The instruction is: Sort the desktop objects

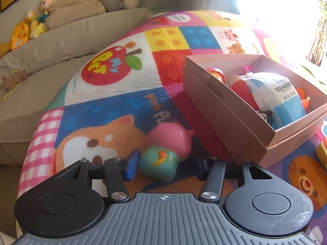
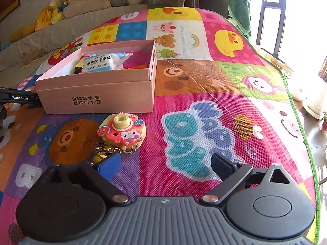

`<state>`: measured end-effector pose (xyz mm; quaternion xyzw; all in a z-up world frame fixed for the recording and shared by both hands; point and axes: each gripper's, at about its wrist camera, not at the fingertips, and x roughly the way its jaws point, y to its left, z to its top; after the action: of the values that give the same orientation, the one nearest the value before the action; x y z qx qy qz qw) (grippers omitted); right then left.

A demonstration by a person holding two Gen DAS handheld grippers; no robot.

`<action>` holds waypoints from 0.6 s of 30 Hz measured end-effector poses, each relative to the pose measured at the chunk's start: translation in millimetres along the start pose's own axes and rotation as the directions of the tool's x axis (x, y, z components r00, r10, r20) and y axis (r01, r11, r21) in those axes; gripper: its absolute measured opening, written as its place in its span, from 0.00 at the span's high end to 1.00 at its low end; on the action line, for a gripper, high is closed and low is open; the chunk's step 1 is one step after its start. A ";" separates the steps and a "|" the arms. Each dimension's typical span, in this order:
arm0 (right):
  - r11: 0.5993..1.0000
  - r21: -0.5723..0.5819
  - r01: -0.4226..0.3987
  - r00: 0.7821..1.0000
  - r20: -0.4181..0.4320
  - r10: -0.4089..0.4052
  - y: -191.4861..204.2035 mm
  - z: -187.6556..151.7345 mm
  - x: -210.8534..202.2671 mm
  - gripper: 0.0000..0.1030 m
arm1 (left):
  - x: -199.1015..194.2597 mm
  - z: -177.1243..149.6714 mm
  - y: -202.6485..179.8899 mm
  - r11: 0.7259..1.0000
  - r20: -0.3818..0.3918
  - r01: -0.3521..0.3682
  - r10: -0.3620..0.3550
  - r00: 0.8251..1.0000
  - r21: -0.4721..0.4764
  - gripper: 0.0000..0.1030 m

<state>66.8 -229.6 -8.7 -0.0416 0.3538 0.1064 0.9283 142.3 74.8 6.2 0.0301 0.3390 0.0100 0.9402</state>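
Observation:
A pink-and-teal toy [image 1: 165,151] lies on the colourful mat between the fingers of my left gripper [image 1: 164,162]; the jaws are open around it, the blue left pad [image 1: 132,164] close to its teal base. The pink cardboard box [image 1: 231,110] stands just right of it, holding a wet-wipe pack [image 1: 280,94] and small toys. In the right wrist view the box [image 2: 98,94] is at the upper left. A yellow toy camera keychain [image 2: 122,130] lies in front of it. My right gripper [image 2: 165,167] is open and empty, just right of the keychain.
The mat [image 2: 204,81] covers the table; its green edge [image 2: 296,110] runs down the right. A beige sofa with plush toys [image 1: 40,16] lies behind and left. Part of the left gripper's body [image 2: 18,98] shows left of the box.

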 end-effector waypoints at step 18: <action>0.991 0.066 -0.116 0.993 -0.028 0.118 54.6 47.1 34.0 0.09 | -90.1 -70.0 -59.4 0.987 0.014 0.159 -0.158 0.987 -0.038 0.22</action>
<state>109.6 -163.5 3.8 0.0073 0.3737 0.1485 0.9156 28.2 15.5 6.0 -0.0151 0.3349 -0.0583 0.9403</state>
